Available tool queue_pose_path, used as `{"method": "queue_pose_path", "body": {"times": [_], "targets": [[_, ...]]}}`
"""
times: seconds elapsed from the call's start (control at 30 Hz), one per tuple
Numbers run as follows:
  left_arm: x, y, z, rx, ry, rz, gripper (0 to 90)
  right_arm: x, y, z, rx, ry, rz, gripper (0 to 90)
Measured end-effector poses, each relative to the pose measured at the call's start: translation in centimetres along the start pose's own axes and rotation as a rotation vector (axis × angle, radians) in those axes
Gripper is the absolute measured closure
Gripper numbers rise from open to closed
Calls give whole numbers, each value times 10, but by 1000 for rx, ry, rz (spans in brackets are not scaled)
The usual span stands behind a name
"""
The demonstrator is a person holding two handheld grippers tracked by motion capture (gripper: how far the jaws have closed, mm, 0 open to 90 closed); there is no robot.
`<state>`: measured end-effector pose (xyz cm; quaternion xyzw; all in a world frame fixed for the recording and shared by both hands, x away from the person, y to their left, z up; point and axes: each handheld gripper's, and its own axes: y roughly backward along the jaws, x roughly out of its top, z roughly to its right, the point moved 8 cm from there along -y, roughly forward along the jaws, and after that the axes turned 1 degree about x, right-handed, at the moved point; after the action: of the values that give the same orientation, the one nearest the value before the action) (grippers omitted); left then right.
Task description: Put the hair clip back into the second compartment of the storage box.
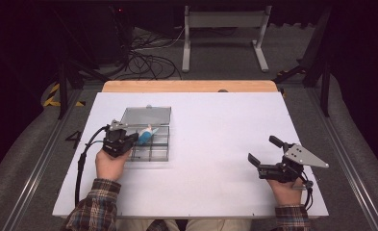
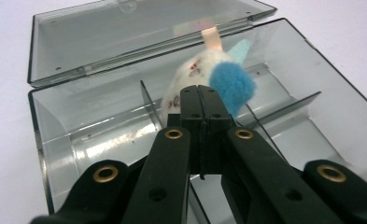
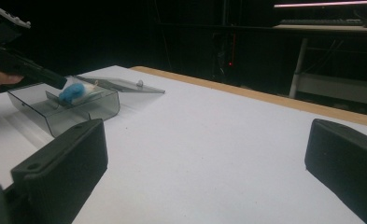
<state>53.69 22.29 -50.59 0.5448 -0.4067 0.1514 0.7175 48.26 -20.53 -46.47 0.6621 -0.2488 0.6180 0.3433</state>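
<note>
A: From above, the left claw (image 1: pixel 134 138) reaches over the open clear box (image 1: pixel 148 136).
B: Its own view shows jaws pressed together, toy (image 2: pixel 209 79) just beyond.
A: The right claw (image 1: pixel 262 153) gapes over bare desk (image 1: pixel 215 125).
</note>
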Motion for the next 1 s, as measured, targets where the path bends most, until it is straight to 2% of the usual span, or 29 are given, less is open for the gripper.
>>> {"method": "queue_pose_path", "body": {"times": [0.1, 0.2, 0.23, 1.0], "targets": [[-1, -1, 4, -29, -2, -7, 900, 0, 0, -1, 0, -2, 2, 0], [-2, -3, 5, -34, -23, -17, 900, 0, 0, -1, 0, -3, 3, 0], [-3, -4, 6, -37, -17, -21, 900, 0, 0, 0, 0, -1, 2, 0], [-5, -15, 1, -13, -20, -54, 900, 0, 0, 0, 2, -1, 1, 0]]}}
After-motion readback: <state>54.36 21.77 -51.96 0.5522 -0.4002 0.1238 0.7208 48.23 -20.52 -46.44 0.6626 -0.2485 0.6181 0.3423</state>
